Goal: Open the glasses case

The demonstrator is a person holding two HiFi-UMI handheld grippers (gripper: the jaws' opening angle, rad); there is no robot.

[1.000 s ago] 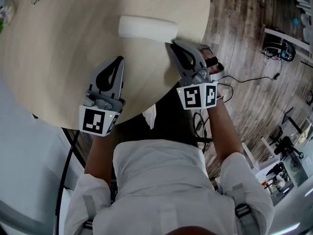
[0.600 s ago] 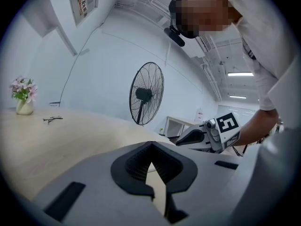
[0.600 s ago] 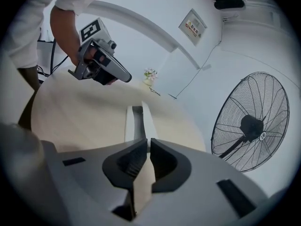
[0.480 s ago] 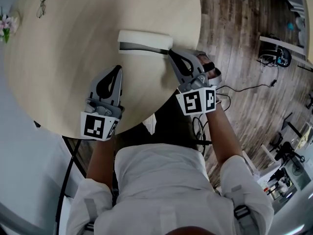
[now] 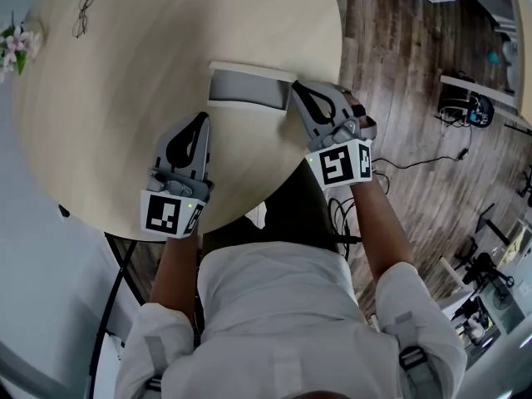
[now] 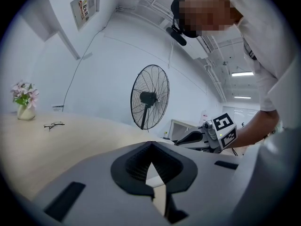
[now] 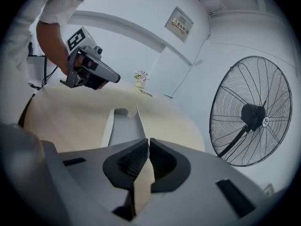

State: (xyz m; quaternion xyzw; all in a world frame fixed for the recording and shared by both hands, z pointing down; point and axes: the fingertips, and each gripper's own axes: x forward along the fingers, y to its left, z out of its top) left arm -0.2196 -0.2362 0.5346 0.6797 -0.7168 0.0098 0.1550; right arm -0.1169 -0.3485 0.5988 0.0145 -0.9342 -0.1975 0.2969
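The white glasses case (image 5: 245,90) lies on the round wooden table (image 5: 141,48) with its lid raised and its grey inside showing. My right gripper (image 5: 294,85) is at the case's right end, jaws shut on the thin edge of the lid. In the right gripper view the case (image 7: 123,128) runs straight away from the right gripper (image 7: 147,140). My left gripper (image 5: 202,120) hovers just in front of the case's left end, shut and holding nothing. From the left gripper (image 6: 151,144) the case (image 6: 182,127) shows off to the right.
A pair of glasses (image 5: 81,15) and a small vase of flowers (image 5: 15,44) sit at the table's far left. A standing fan (image 6: 149,98) is behind the table. The table edge curves close to my body; wooden floor and cables lie to the right.
The case went from closed to open: its lid has swung up with the right gripper at its right end. The left gripper has barely moved.
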